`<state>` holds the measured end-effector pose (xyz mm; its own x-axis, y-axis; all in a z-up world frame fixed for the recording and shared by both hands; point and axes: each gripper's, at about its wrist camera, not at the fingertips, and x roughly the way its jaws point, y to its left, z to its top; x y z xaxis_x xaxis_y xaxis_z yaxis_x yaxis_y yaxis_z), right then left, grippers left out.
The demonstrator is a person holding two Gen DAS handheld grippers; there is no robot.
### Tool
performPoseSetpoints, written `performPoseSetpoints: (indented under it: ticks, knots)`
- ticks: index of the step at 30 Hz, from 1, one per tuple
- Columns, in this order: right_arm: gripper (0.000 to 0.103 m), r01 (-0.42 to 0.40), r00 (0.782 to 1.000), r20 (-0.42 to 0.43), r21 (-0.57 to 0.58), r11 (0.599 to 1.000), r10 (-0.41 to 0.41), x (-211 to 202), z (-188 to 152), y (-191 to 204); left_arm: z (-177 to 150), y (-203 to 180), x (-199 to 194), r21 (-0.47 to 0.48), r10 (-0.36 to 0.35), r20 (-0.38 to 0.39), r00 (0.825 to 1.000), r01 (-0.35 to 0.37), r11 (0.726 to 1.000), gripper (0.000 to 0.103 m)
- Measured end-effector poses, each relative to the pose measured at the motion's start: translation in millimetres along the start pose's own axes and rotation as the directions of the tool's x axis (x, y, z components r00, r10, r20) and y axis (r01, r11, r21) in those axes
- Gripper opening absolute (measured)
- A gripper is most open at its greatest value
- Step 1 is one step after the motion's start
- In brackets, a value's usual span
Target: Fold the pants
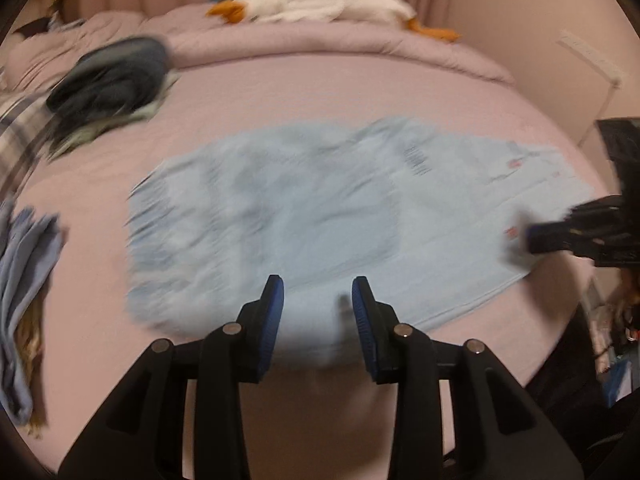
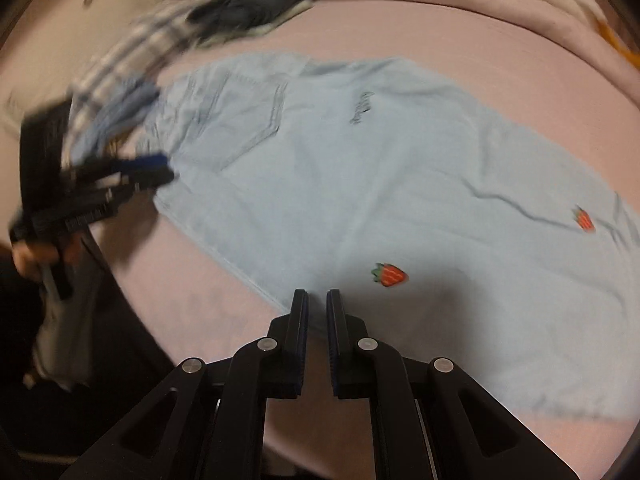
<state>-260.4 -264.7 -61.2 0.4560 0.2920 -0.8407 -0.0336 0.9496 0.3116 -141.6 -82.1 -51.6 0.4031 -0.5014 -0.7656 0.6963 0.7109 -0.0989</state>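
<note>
Overhead, left gripper (image 1: 318,296) gapes empty; right gripper (image 2: 317,300) closed above pants (image 2: 360,168).

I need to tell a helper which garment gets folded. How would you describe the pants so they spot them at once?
On the pink bed, the pants lie spread flat in the middle, apart from the heaped clothes near the edge. They are the pale blue denim piece with small red strawberry patches; nothing else carries those.

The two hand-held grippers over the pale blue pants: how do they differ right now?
The left hand-held gripper has its jaws spread apart with a clear gap; the right hand-held gripper has its jaws nearly together. The left one hovers at the pocket end of the light blue pants; the right one is by the leg with the strawberry patches. Both have black frames with blue pads, point downward, and hold nothing.
</note>
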Motion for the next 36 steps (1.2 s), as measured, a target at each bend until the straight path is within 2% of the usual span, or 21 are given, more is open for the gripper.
performPoseSetpoints:
  ticks: [1, 3, 4, 6, 8, 12, 13, 15, 18, 19, 20, 23, 25, 26, 28, 29, 31, 32, 33, 34, 36]
  knots:
    - [0.008, -0.008, 0.999, 0.048, 0.012, 1.0, 0.007, -6.9, 4.2, -3.6, 5.4, -13.1, 4.9, 0.015, -0.029, 0.002, 1.0, 0.029, 0.999, 0.038]
    - [0.017, 0.05, 0.995, 0.088, 0.019, 0.999, -0.051, -6.1, 10.8, -7.2, 11.3, -37.7, 19.3, 0.061, -0.055, -0.016, 0.998, 0.056, 0.997, 0.041]
    - [0.018, 0.126, 0.987, 0.096, 0.021, 0.992, -0.127, 1.2, 14.2, -10.0, 12.4, -52.4, 31.6, 0.091, -0.065, -0.037, 0.997, 0.068, 0.994, 0.041]
    - [0.018, 0.186, 0.98, 0.06, 0.047, 0.981, -0.189, 15.9, 13.7, -20.0, 9.5, -68.6, 53.8, 0.111, -0.061, -0.095, 0.994, 0.071, 0.991, 0.043]
    - [0.018, 0.16, 0.986, 0.03, 0.085, 0.983, -0.163, 24.9, 5.4, -28.4, 3.9, -76.5, 57.7, 0.139, -0.022, -0.078, 0.997, 0.032, 0.99, 0.046]
    - [0.018, 0.07, 0.997, 0.032, 0.15, 0.986, -0.076, 5.3, -11.3, -47.9, -0.8, -69.3, 52.8, 0.133, -0.062, -0.1, 0.993, 0.075, 0.988, 0.047]
    - [0.018, 0.061, 0.996, 0.05, 0.18, 0.982, -0.071, -5.4, -14.9, -58.8, -1.0, -66.9, 52.6, 0.126, -0.069, -0.104, 0.992, 0.082, 0.989, 0.047]
    - [0.018, 0.104, 0.983, 0.125, 0.244, 0.964, -0.138, -27.7, -20.2, -83.0, 1.1, -67.6, 54.8, 0.118, -0.062, -0.114, 0.992, 0.075, 0.99, 0.048]
    - [0.018, 0.214, 0.933, 0.186, 0.401, 0.891, -0.308, -52.1, -26.0, -137.6, 1.3, -80.5, 57.5, 0.12, -0.025, -0.128, 0.992, 0.04, 0.992, 0.05]
    - [0.018, 0.283, 0.908, 0.162, 0.442, 0.851, -0.386, -56.0, -31.8, -157.8, 1.4, -81.4, 56.9, 0.12, -0.019, -0.129, 0.991, 0.035, 0.992, 0.05]
    - [0.018, 0.3, 0.904, 0.137, 0.474, 0.828, -0.406, -57.2, -38.2, -170.5, 1.8, -81.5, 57.2, 0.12, -0.018, -0.13, 0.991, 0.034, 0.992, 0.05]
    - [0.018, 0.278, 0.888, 0.184, 0.514, 0.812, -0.421, -78.9, -71.9, -208.8, 4.4, -78.8, 57.3, 0.11, -0.028, -0.145, 0.989, 0.044, 0.993, 0.05]
    - [0.018, 0.286, 0.864, 0.191, 0.576, 0.766, -0.466, -94.0, -95.1, -240.3, 8.4, -79.5, 59.7, 0.112, -0.022, -0.158, 0.987, 0.041, 0.993, 0.051]
    - [0.018, 0.244, 0.862, 0.217, 0.613, 0.751, -0.457, -101.6, -104.2, -255.6, 10.3, -81.1, 61.2, 0.115, -0.014, -0.164, 0.986, 0.034, 0.993, 0.052]
    - [0.012, 0.168, 0.849, 0.249, 0.709, 0.685, -0.466, -119.9, -121.5, -293.0, 15.1, -84.4, 64.2, 0.115, 0.006, -0.173, 0.985, 0.015, 0.993, 0.055]
    - [0.002, 0.148, 0.841, 0.258, 0.734, 0.662, -0.475, -126.0, -124.1, -302.5, 16.8, -86.2, 65.3, 0.113, 0.015, -0.177, 0.984, 0.006, 0.994, 0.055]
    - [0.004, 0.179, 0.805, 0.231, 0.784, 0.595, -0.546, -135.0, -117.8, -302.6, 22.4, -91.0, 65.6, 0.103, 0.029, -0.186, 0.982, -0.01, 0.995, 0.055]
    - [0.013, 0.174, 0.799, 0.24, 0.786, 0.594, -0.552, -136.5, -112.5, -298.2, 26.0, -94.0, 65.6, 0.093, 0.02, -0.187, 0.982, -0.002, 0.996, 0.054]
    - [0.019, 0.132, 0.797, 0.286, 0.777, 0.616, -0.532, -139.6, -108.7, -295.1, 30.6, -99.3, 65.6, 0.083, -0.005, -0.18, 0.984, 0.02, 0.996, 0.054]
    - [0.023, 0.055, 0.804, 0.364, 0.741, 0.669, -0.47, -137.9, -101.4, -287.6, 35.5, -105.9, 66.3, 0.08, -0.03, -0.171, 0.985, 0.045, 0.996, 0.054]
    - [0.038, 0.009, 0.831, 0.41, 0.665, 0.747, -0.375, -137.4, -89.9, -287.9, 45.3, -122.3, 69.5, 0.088, -0.084, -0.157, 0.984, 0.099, 0.991, 0.055]
